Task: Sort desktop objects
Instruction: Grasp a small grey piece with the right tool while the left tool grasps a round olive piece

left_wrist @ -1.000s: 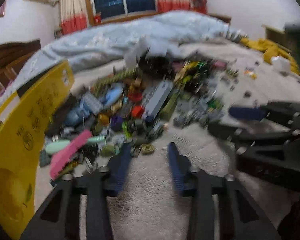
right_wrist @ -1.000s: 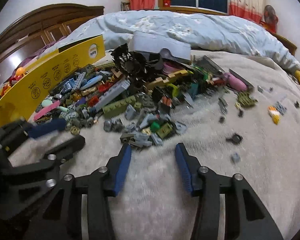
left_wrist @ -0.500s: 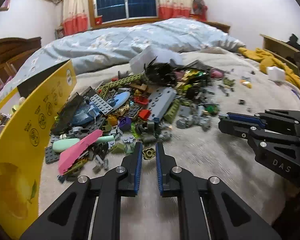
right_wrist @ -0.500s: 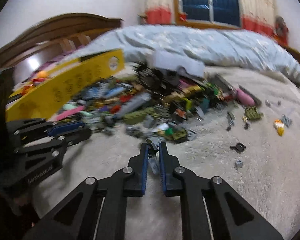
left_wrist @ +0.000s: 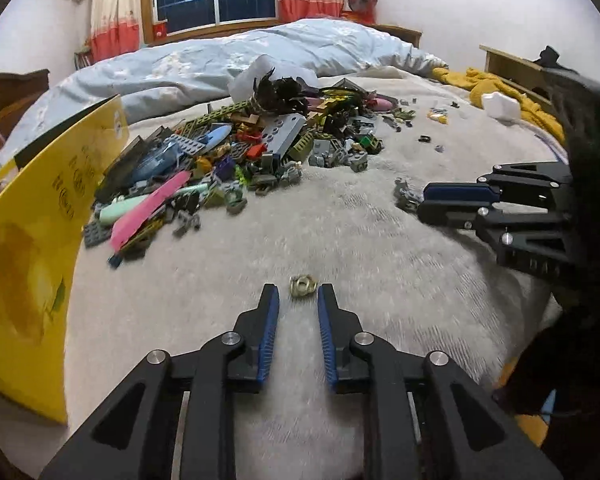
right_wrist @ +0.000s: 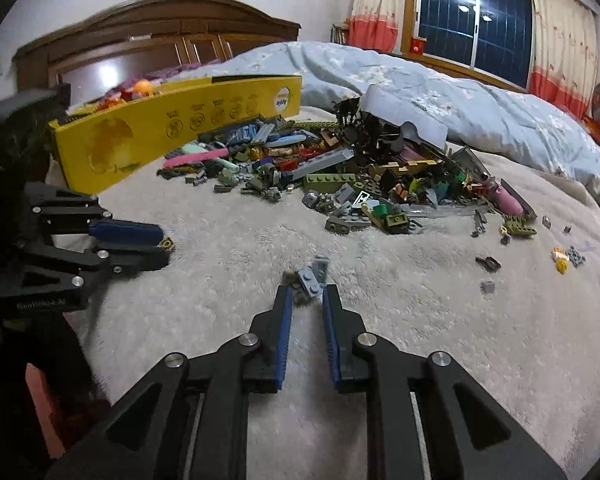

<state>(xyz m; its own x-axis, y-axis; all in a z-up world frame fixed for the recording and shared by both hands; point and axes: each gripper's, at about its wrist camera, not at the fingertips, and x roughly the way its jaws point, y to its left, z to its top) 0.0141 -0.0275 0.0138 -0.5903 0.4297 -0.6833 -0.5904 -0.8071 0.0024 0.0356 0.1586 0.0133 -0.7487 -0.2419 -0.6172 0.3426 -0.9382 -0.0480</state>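
- Fuzzy cream blanket [left_wrist: 340, 240] under my left gripper [left_wrist: 298, 300]; its ribbed blue pads are spreading, a small tan knobbly ring piece [left_wrist: 302, 286] lying loose just past the tips, untouched.
- Jumbled plastic brick pile [left_wrist: 239, 152] sits beyond, beside a glossy yellow cardboard box [left_wrist: 27, 240].
- Grey studded plates [right_wrist: 310, 278] lie between my right gripper [right_wrist: 307, 296] tips; jaws widening, pads seemingly clear of them.

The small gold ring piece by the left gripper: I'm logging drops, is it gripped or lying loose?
Loose: the gold ring piece lies on the blanket just beyond the opening left gripper.
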